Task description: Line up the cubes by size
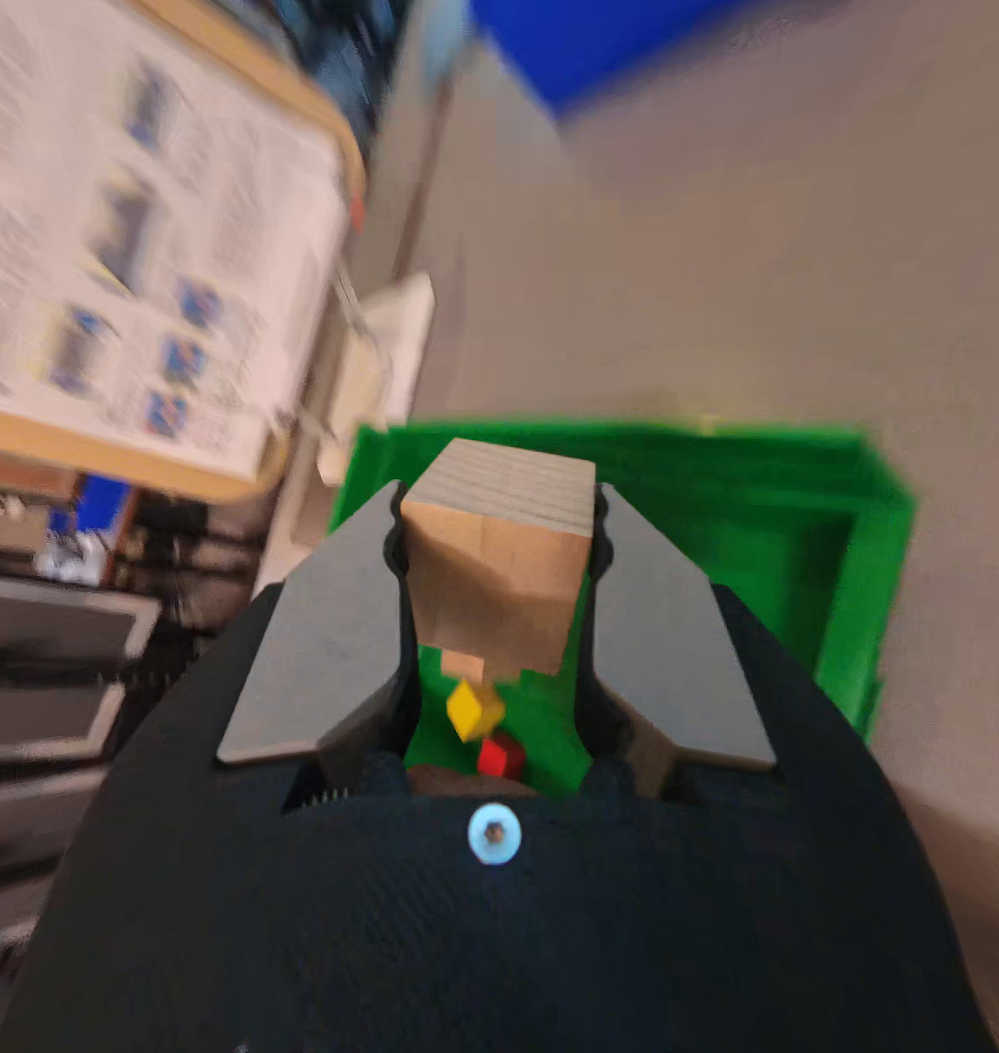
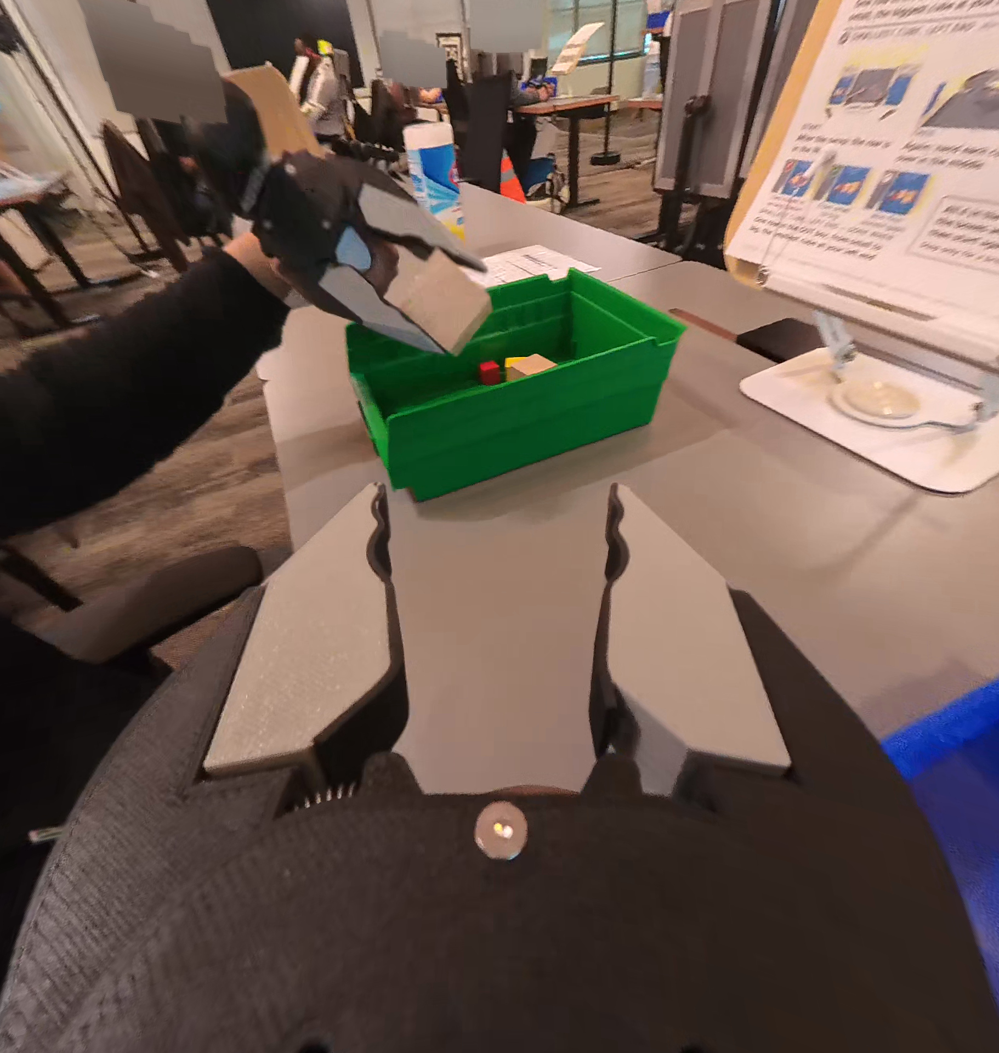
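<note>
My left gripper (image 1: 497,501) is shut on a large plain wooden cube (image 1: 494,564) and holds it in the air above the green bin (image 1: 770,513). The right wrist view shows that gripper (image 2: 463,307) with the large cube (image 2: 437,299) over the bin's near left corner. Inside the bin (image 2: 520,421) lie a small red cube (image 2: 489,371), a yellow cube (image 2: 513,363) and a mid-size wooden cube (image 2: 534,366); the left wrist view shows the yellow cube (image 1: 474,709) and red cube (image 1: 500,755) below the held one. My right gripper (image 2: 496,507) is open and empty over the grey table (image 2: 713,541).
An instruction sheet on a white stand (image 2: 884,188) is at the table's right. A wipes canister (image 2: 435,171) and papers (image 2: 534,263) lie behind the bin. A blue surface (image 2: 964,769) is at the near right. A chair (image 2: 144,604) and people at desks are at the left and beyond.
</note>
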### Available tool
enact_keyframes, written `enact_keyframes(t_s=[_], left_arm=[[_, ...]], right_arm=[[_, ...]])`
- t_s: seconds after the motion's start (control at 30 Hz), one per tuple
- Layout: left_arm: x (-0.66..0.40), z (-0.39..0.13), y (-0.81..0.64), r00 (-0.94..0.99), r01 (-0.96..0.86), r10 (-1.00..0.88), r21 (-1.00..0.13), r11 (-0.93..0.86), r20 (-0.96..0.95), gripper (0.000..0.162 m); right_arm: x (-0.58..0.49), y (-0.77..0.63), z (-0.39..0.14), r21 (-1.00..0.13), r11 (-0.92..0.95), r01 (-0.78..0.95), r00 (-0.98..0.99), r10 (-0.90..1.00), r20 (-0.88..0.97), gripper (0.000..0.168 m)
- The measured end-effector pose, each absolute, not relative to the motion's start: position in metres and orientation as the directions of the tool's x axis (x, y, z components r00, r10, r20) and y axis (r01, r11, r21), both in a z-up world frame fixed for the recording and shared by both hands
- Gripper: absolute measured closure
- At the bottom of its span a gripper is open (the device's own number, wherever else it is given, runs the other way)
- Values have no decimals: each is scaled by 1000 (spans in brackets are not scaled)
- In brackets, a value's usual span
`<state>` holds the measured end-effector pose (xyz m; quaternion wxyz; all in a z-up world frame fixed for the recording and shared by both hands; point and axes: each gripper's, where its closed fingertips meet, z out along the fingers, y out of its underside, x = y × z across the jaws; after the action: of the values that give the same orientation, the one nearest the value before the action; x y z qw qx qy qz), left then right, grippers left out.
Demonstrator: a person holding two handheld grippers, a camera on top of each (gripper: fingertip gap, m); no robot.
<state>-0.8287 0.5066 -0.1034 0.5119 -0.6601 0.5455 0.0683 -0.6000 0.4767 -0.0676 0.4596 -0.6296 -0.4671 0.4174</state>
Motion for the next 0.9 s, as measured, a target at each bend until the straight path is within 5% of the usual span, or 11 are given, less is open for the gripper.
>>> enact_keyframes(t_s=[0.1,0.2,0.37,0.47,0.7,0.77,0.8,0.9], left_arm=[[-765,-52,461,386,-599,-637,-706,377,-668,100],[-707,-31,419,330,-470,-604,-681,561,-725,100],[-635,-39,389,254,-369,-587,-638,675,-768,100],[-611,-49,387,241,-373,-558,-607,702,-794,100],[-618,-41,408,403,-425,-503,-643,637,-765,103],[-633,-35,410,502,-387,-510,-708,590,-699,130],[-642,-37,413,543,-374,-538,-760,532,-644,162],[-660,-64,416,575,-360,-699,-899,250,-425,162]], right_arm=[[-620,452,-63,-964,-213,158,75,976,-204,91],[-638,411,-52,-926,-359,121,-172,911,-376,91],[-657,380,-50,-842,-518,147,-354,768,-534,90],[-660,383,-54,-826,-549,125,-374,745,-552,107],[-641,416,-46,-894,-442,74,-209,870,-448,108],[-615,441,-33,-934,-357,23,-79,931,-357,108],[-597,457,-27,-958,-288,9,16,958,-288,108],[-544,500,-15,-992,-80,97,283,958,-49,107]])
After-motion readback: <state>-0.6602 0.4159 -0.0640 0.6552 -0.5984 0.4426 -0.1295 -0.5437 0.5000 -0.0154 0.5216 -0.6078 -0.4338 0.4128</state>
